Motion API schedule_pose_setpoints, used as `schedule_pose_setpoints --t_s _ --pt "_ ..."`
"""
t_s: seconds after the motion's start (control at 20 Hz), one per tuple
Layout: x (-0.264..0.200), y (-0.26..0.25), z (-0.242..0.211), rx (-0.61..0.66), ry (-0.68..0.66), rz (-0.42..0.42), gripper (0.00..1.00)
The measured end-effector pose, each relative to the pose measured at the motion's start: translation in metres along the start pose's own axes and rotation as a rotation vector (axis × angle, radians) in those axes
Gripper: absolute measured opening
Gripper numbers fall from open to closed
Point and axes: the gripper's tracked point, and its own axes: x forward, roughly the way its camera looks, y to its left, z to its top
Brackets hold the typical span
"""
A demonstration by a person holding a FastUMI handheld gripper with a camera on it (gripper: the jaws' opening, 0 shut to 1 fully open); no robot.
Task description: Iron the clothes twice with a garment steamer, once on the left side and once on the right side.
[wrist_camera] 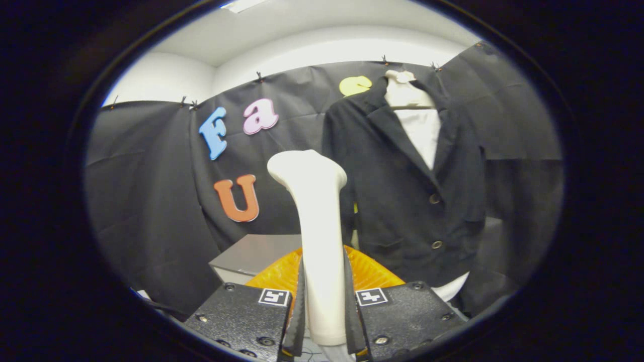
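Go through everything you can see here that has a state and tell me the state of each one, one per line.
Gripper: shut on the steamer's handle.
Garment steamer: held upright between the fingers, head up, short of the jacket.
Jacket: hanging on a hanger, buttoned, over a white form.
Orange basket: sitting behind the fingers, below the jacket.
Grey box: lid closed.

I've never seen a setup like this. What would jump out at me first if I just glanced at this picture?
First, the white garment steamer, standing upright with both fingers of the gripper pressed on its handle. Beyond it and a little to its right hangs a dark jacket on a hanger, over a white form. Low behind the steamer sit an orange ribbed object and a grey box.
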Motion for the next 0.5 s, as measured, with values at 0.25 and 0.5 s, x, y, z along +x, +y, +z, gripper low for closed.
schedule_pose_setpoints --t_s 0.25,0.5 --pt "-0.012 -0.072 0.031 0.008 -0.061 -0.138 0.35" --pt "0.01 -0.107 0.049 -0.014 -0.079 -0.209 0.35"
